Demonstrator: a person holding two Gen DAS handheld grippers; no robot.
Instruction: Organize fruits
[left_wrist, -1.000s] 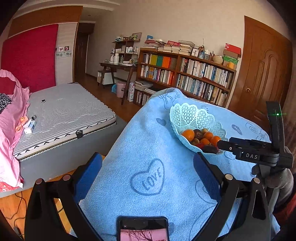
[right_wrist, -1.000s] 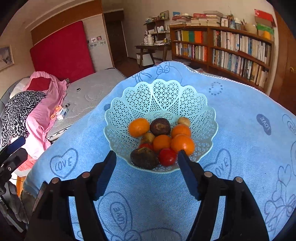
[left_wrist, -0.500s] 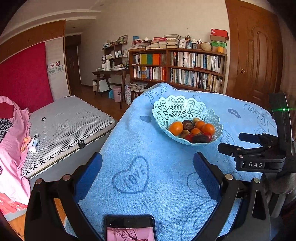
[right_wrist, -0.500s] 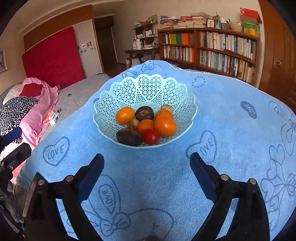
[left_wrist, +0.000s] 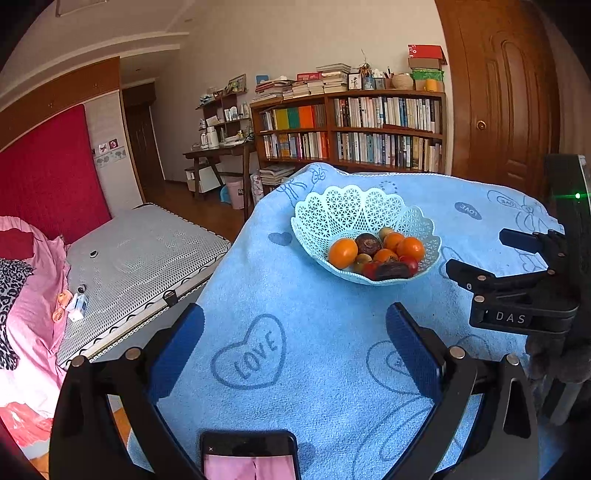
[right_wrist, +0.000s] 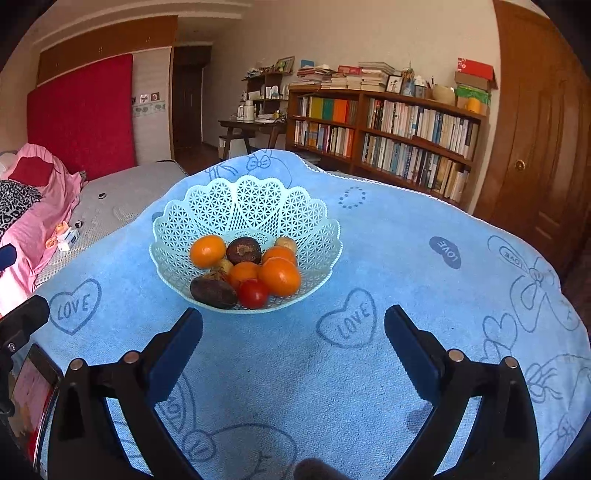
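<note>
Two hand-held grippers hang with their blue-padded fingers spread wide above a light blue terry towel (right_wrist: 388, 236) printed with "LOVE" hearts. We hold nothing in either one.

At far left in both wrist views lies a bed with a grey perforated mattress (left_wrist: 140, 254) and pink bedding (right_wrist: 40, 206), backed by a red padded headboard panel (right_wrist: 81, 110).

Our left gripper (left_wrist: 293, 345) sits near the towel's near left side, over one heart motif, with a phone screen (left_wrist: 249, 458) mounted at its base. Our right gripper (right_wrist: 293, 341) shows as a black frame marked "DAS" at the right edge of the left wrist view; in its own view its parted fingers point at the towel just in front of the fruit.

Toward the middle of the towel stands a pale mint lattice plastic fruit bowl (right_wrist: 243, 206) with scalloped rim. It holds several oranges (right_wrist: 279, 277), a red tomato-like fruit (right_wrist: 253, 293), two dark brown fruits (right_wrist: 213, 292) and small yellowish ones.

Farther right, a wooden bookcase (right_wrist: 399, 136) full of books lines the wall beside a brown wooden door (right_wrist: 535, 140).
</note>
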